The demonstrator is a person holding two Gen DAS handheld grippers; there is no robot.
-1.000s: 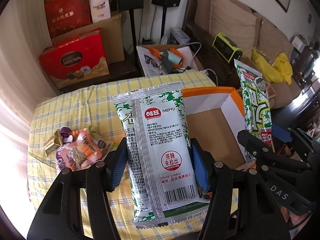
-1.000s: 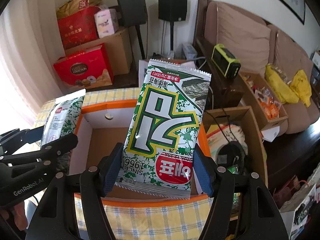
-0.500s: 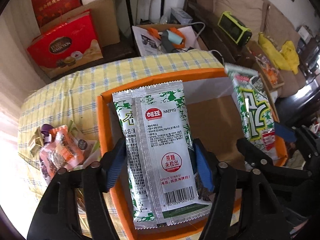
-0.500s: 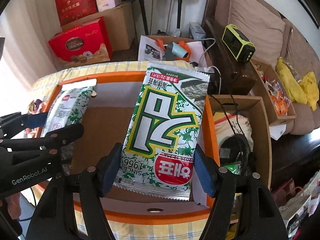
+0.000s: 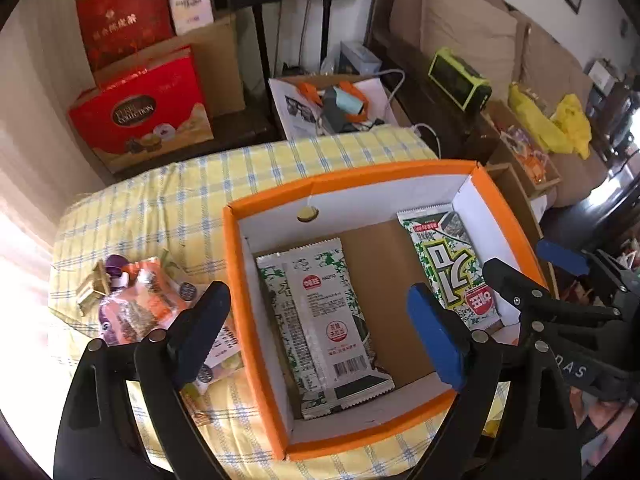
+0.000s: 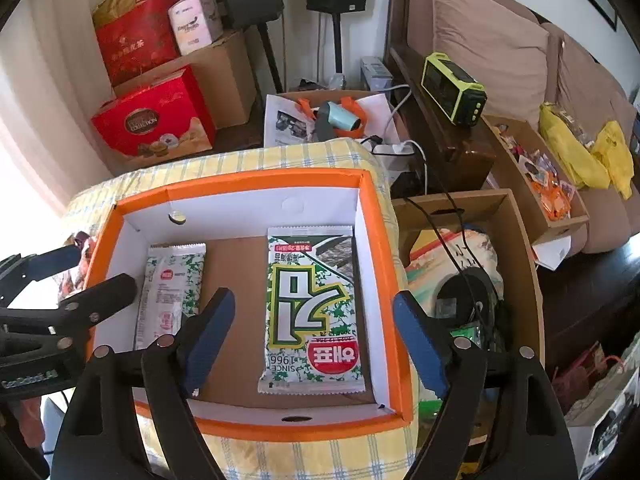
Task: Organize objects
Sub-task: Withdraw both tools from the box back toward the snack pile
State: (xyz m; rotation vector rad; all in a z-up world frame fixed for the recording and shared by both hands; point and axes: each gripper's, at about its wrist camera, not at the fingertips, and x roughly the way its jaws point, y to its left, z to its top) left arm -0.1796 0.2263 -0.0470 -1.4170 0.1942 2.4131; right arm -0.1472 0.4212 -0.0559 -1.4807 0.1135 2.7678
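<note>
An orange box [image 5: 256, 320] [image 6: 384, 248] with white inner walls stands on the yellow checked tablecloth. Two green-and-white seaweed packets lie flat on its cardboard floor. The back-side-up packet [image 5: 332, 328] [image 6: 168, 292] lies at the left, under my left gripper [image 5: 316, 336]. The front-side-up packet [image 6: 312, 308] [image 5: 452, 268] lies at the right, below my right gripper [image 6: 312, 332]. Both grippers hover above the box with jaws opening wide and pads clear of the packets. The right gripper [image 5: 536, 272] also shows at the edge of the left wrist view.
A heap of small snack pouches [image 5: 140, 304] lies on the cloth left of the box. An open cardboard box [image 6: 472, 264] with cables and bags stands right of the table. Red gift boxes [image 5: 140, 108], speakers and a sofa [image 6: 500, 52] lie beyond.
Both grippers have opened and let go of their seaweed packets, which dropped from between the pads to lie flat in the orange box. The box has come fully into both views.
</note>
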